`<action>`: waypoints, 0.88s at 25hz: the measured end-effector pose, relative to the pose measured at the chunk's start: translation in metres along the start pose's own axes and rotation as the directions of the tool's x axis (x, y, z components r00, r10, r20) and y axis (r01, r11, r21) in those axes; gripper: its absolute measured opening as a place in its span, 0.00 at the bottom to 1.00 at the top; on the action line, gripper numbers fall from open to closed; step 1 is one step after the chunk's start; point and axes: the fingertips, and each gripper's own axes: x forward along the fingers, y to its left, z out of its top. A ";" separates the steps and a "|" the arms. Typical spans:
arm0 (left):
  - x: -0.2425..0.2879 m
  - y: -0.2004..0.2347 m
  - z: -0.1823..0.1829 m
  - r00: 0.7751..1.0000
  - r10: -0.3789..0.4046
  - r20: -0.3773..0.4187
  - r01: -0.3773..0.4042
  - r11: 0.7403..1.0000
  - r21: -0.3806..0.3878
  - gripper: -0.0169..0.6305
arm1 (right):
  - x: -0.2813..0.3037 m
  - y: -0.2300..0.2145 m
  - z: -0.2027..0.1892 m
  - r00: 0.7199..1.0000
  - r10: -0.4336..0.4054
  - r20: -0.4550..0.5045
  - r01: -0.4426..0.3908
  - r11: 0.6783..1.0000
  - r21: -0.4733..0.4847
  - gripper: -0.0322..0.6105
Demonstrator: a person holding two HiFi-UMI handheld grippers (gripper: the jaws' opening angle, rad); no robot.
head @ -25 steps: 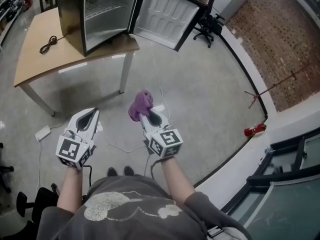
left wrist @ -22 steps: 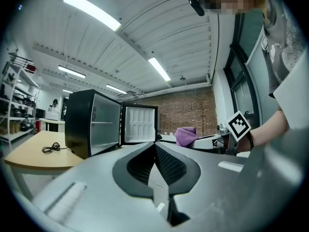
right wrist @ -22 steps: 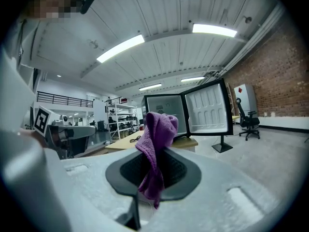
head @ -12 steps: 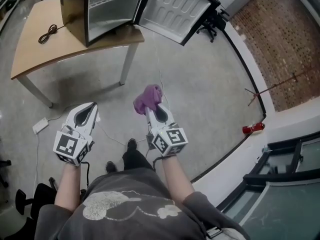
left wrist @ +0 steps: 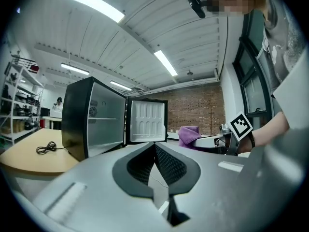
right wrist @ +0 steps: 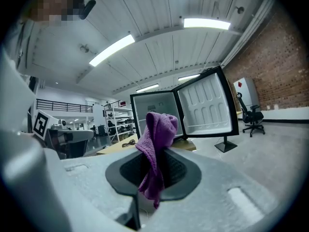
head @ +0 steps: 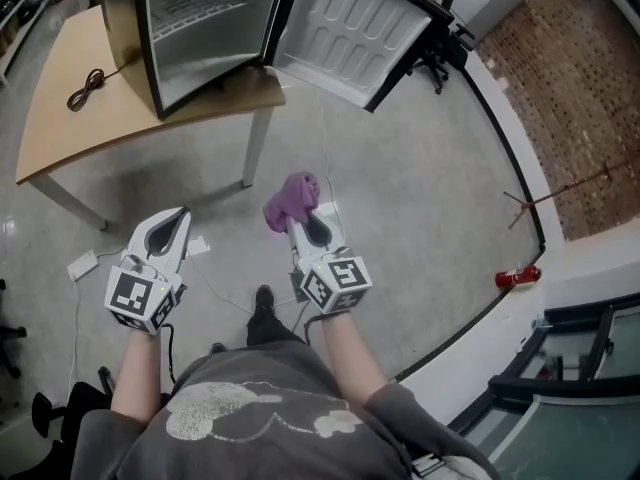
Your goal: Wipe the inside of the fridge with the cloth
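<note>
Ahead, a small black fridge point(head: 125, 28) stands on a pale wooden table point(head: 70, 128) with its door point(head: 350, 28) swung wide to the right. Its light grey inside shows one wire shelf across the upper part and a round fan grille on the back wall. The door's white inner liner is moulded in upright ribs with a ledge along the bottom. A coiled black cable point(head: 85, 88) lies on the table, left of the fridge.

Both tongs hover over the grey concrete floor point(head: 420, 168), well apart from the fridge and pointing toward it. The right tongs point(right wrist: 155, 166) are clamped on a crumpled purple cloth point(right wrist: 157, 144). Most of the cloth stands up above the jaw tips, and a loose tail hangs down between the dark ribbed pads. The left tongs point(left wrist: 154, 146) are closed, tips meeting, with nothing held between them. In the head view they sit level with the right tongs, to their left.

A red fire extinguisher point(head: 515, 276) lies on the floor by the wall, far to the right.
</note>
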 end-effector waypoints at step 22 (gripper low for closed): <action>0.146 0.021 0.041 0.987 0.161 0.026 -0.162 0.986 0.028 0.05 | 0.100 -0.113 0.037 0.980 0.195 -0.030 -0.195 0.981 0.005 0.11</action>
